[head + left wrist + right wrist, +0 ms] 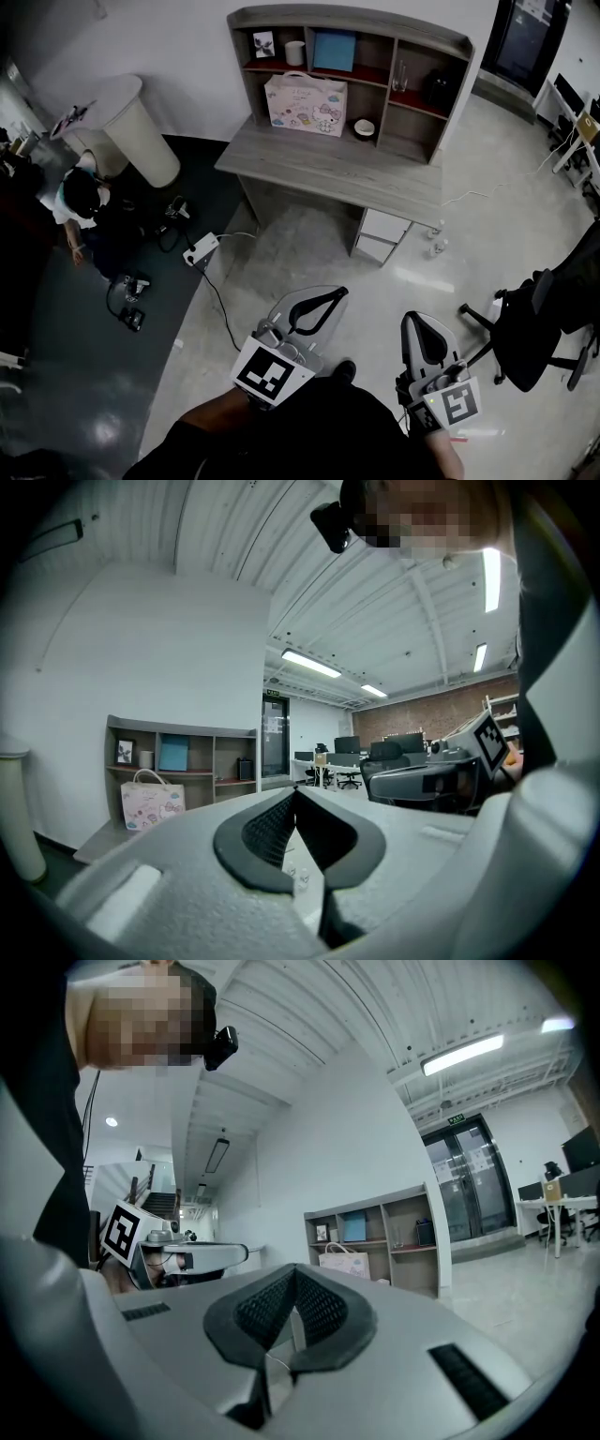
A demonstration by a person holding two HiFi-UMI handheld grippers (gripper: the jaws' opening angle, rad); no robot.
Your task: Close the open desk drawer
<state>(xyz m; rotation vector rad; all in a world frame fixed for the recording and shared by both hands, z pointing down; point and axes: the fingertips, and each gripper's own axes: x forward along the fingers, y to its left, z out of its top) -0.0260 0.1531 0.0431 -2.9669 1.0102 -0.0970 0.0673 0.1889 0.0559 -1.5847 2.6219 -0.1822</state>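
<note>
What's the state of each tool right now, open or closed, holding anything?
Left tool: closed, jaws meet at the tip, holding nothing.
Right tool: closed, jaws meet at the tip, holding nothing.

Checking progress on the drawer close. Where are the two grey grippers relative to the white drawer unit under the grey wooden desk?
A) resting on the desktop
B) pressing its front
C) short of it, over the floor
C: the head view shows the left gripper and right gripper over pale floor, apart from the white drawer unit.
</note>
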